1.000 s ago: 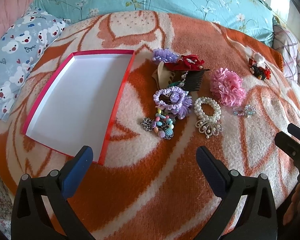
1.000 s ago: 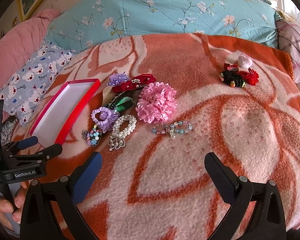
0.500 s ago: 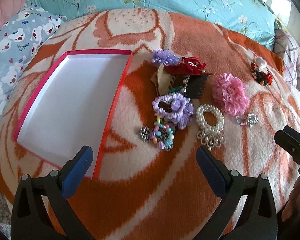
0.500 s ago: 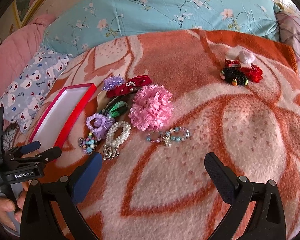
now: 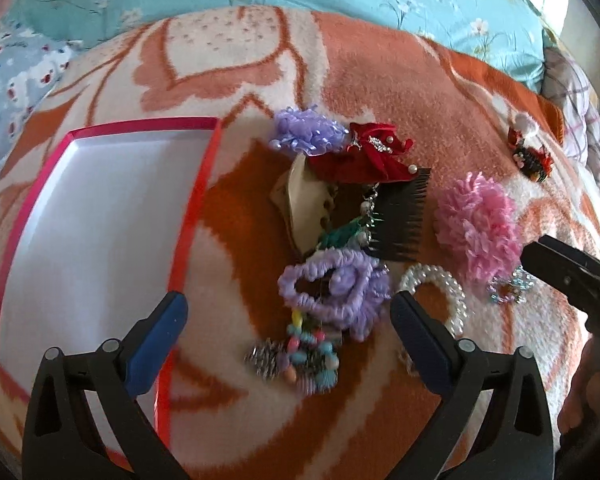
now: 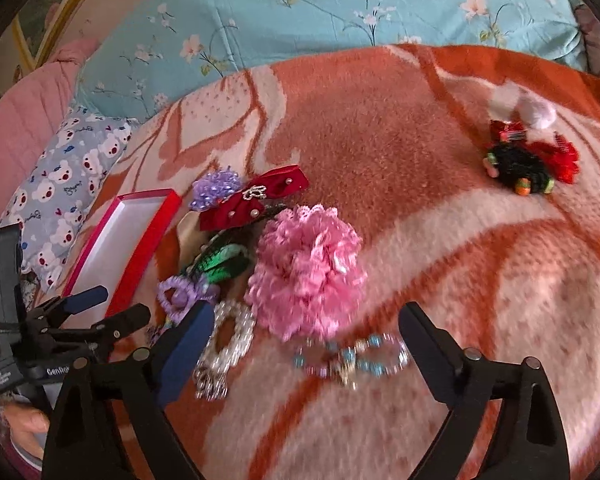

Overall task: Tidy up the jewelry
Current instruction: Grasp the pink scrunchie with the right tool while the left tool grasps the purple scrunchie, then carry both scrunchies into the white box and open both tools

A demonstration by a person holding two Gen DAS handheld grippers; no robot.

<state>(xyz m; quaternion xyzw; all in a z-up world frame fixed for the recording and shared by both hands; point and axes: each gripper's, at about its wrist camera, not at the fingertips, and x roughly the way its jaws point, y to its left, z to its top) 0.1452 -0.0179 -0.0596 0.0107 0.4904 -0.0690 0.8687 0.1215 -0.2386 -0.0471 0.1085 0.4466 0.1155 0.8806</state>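
Jewelry pieces lie scattered on an orange-and-cream patterned fleece blanket (image 5: 260, 52) as two handheld grippers hover low over them. Nearest the left gripper (image 5: 288, 316), whose blue-padded fingers (image 5: 156, 340) stand wide apart and hold nothing, sits a blurred bundle of multicoloured beads and silver charms (image 5: 296, 356), touching a lilac knitted scrunchie (image 5: 332, 288) just beyond it. A white pearl bracelet (image 5: 436, 292) lies just to the right of the scrunchie, partly behind one finger. To the left, a shallow red-rimmed box with a white floor (image 5: 204, 184) rests on the blanket with nothing inside.

The right gripper (image 6: 306, 336) is likewise spread wide and empty, a blue-and-clear beaded bracelet (image 6: 352, 356) lying between its fingers. Just past that bracelet and touching it sits a large pink lace flower (image 6: 306, 272).

Farther back, a dark hair comb (image 5: 400, 216), a green feathered piece (image 6: 220, 260) and a beige fabric piece (image 5: 300, 204) overlap in a heap, topped by a dark red velvet bow with pearls (image 6: 256, 200) and a lilac ruffled clip (image 6: 214, 188) beside it. Well apart at the far right lies a small cluster of red and black hair ties with a white pompom (image 6: 528, 152). Behind the blanket stretches a turquoise floral quilt (image 6: 340, 12), with a pale blue bear-print pillow (image 6: 68, 184) at left.
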